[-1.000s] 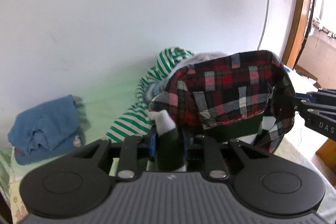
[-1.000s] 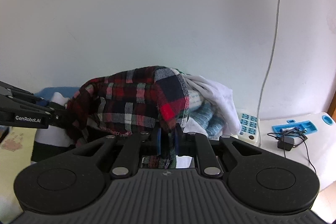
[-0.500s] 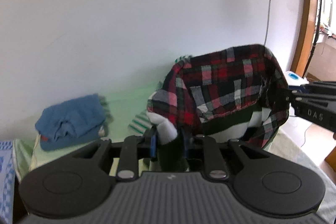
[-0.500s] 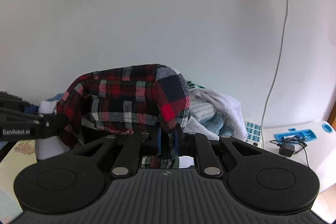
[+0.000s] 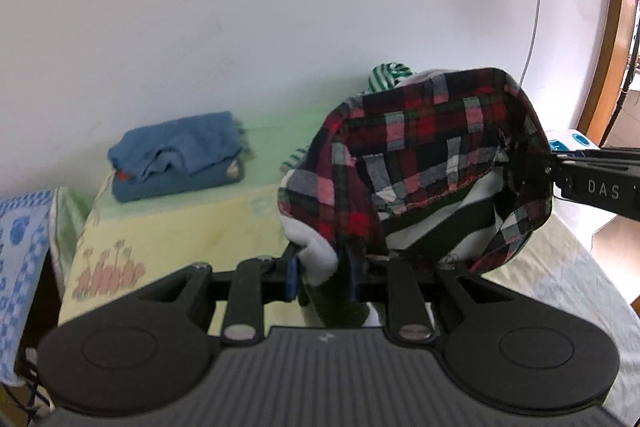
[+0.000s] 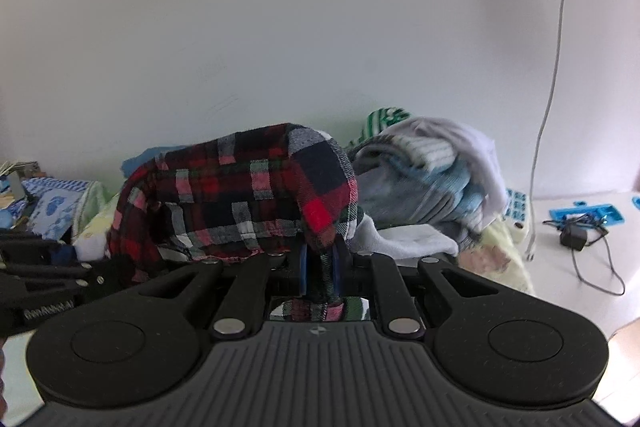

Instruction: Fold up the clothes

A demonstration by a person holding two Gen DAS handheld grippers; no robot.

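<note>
At the far left of the left wrist view a blue-and-white checked cloth (image 5: 22,247) hung over a dark edge, and beside it a pale yellow-green bed sheet (image 5: 192,223) covered the bed. A folded blue garment (image 5: 176,155) lay on that sheet close to the white wall (image 5: 280,7). Further right, the left gripper (image 5: 320,277) was clamped narrowly on a white and dark-green bunch of fabric, part of the plaid shirt (image 5: 416,155), which hung lifted above the sheet between the two tools. A green-striped garment (image 5: 390,75) peeked out behind the shirt's upper edge. At the right edge the other tool reached in and met the shirt's far corner.

In the right wrist view, the left tool's dark fingers entered from the far left, touching the shirt's left end. The plaid shirt (image 6: 248,191) sagged in an arc across the middle, and the right gripper (image 6: 322,267) was pinched tight on its red-and-navy corner. Right of it sat a heap of unfolded clothes (image 6: 428,179), pale blue and white, resting against the wall. A thin grey cable (image 6: 550,87) ran down the wall beyond the heap, and a black charger (image 6: 574,237) with its cord lay on a white surface (image 6: 560,279) at the far right, next to a blue plastic item (image 6: 592,213).
</note>
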